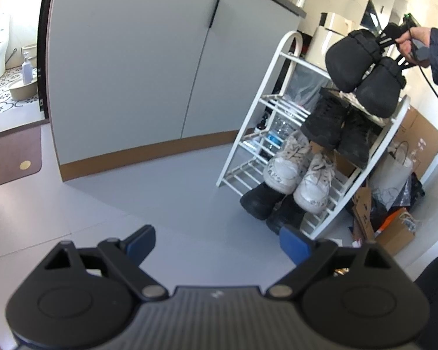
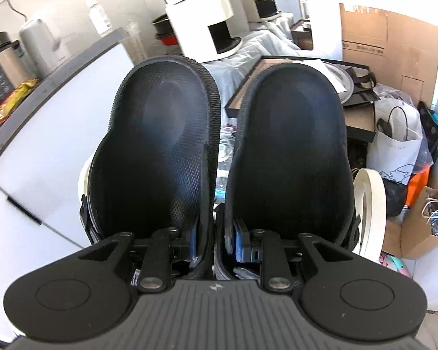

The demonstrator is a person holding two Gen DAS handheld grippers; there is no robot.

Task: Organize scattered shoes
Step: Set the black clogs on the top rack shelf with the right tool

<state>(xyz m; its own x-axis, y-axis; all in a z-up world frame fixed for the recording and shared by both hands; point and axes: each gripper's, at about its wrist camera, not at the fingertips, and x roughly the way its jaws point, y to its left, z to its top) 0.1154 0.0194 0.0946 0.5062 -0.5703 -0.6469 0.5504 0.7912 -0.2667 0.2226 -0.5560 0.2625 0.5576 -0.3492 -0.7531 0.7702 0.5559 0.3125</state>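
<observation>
Black clogs (image 2: 219, 151), a pair, hang side by side from my right gripper (image 2: 214, 246), its jaws nearly closed and pinching the two inner heel walls together. In the left wrist view I see them in the air just above the top tier of the white shoe rack (image 1: 280, 134), toes pointing down.

My worry is the grip: one narrow pinch carries both shoes, so either clog could slip out and drop onto the black sneakers (image 1: 340, 134) on the rack's upper tier, or knock the white sneakers (image 1: 297, 178) below them.

My left gripper (image 1: 219, 246) hangs wide open and empty over the grey floor (image 1: 175, 198), in front of the rack.

Only the left view shows the rack's tiers and the person's hand (image 1: 408, 42). Only the right view shows the pads (image 2: 193, 240) against the heels.
</observation>
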